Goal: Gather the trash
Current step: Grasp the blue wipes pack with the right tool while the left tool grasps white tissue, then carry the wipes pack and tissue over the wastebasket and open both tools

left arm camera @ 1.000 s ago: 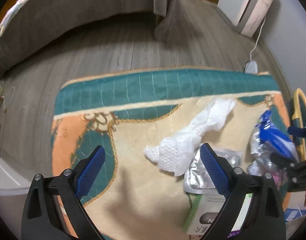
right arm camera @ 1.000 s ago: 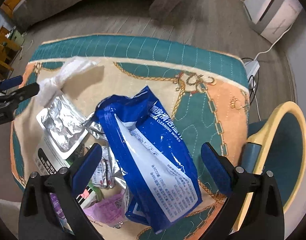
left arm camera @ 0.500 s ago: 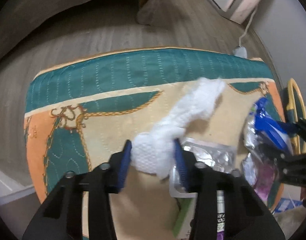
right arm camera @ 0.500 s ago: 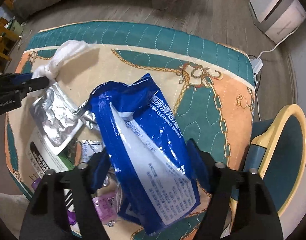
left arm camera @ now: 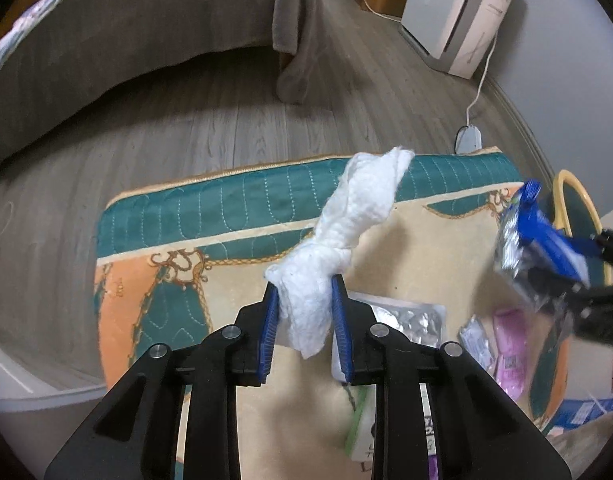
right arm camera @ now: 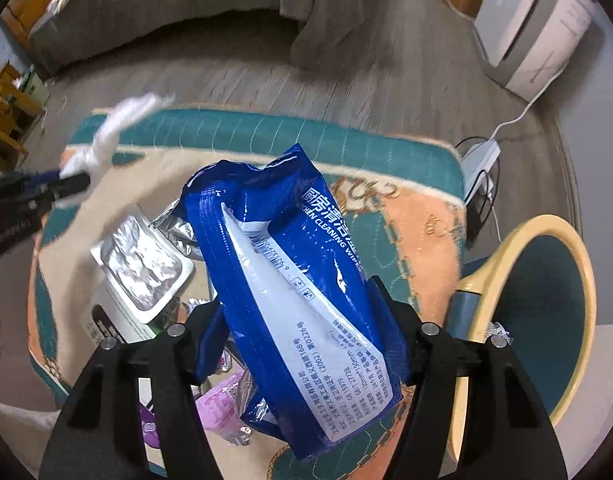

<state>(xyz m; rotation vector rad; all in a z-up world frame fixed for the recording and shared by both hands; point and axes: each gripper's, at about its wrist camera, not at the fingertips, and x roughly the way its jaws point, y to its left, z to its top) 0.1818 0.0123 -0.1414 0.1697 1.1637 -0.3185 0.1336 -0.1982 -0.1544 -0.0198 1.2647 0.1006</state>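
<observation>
My left gripper [left arm camera: 304, 294] is shut on a crumpled white paper towel [left arm camera: 346, 224] and holds it lifted above the patterned mat [left arm camera: 226, 208]. The towel also shows at the left of the right wrist view [right arm camera: 114, 132]. My right gripper [right arm camera: 294, 312] is shut on a blue cleaning-wipes packet [right arm camera: 290, 280], raised off the mat [right arm camera: 418, 224]. The packet appears at the right edge of the left wrist view [left arm camera: 546, 236]. A silver foil tray [right arm camera: 142, 264], a white and green box [right arm camera: 106, 328] and pink wrappers [right arm camera: 218, 404] lie on the mat below.
A yellow-rimmed teal bin [right arm camera: 542, 312] stands right of the mat. A white appliance [right arm camera: 534, 28] with a cable and power strip [right arm camera: 478, 160] stands at the back right. A grey sofa [left arm camera: 126, 40] and hanging grey cloth [left arm camera: 298, 40] are behind.
My left gripper closed on the paper towel and lifted it off the mat. My right gripper closed on the blue packet and raised it.
</observation>
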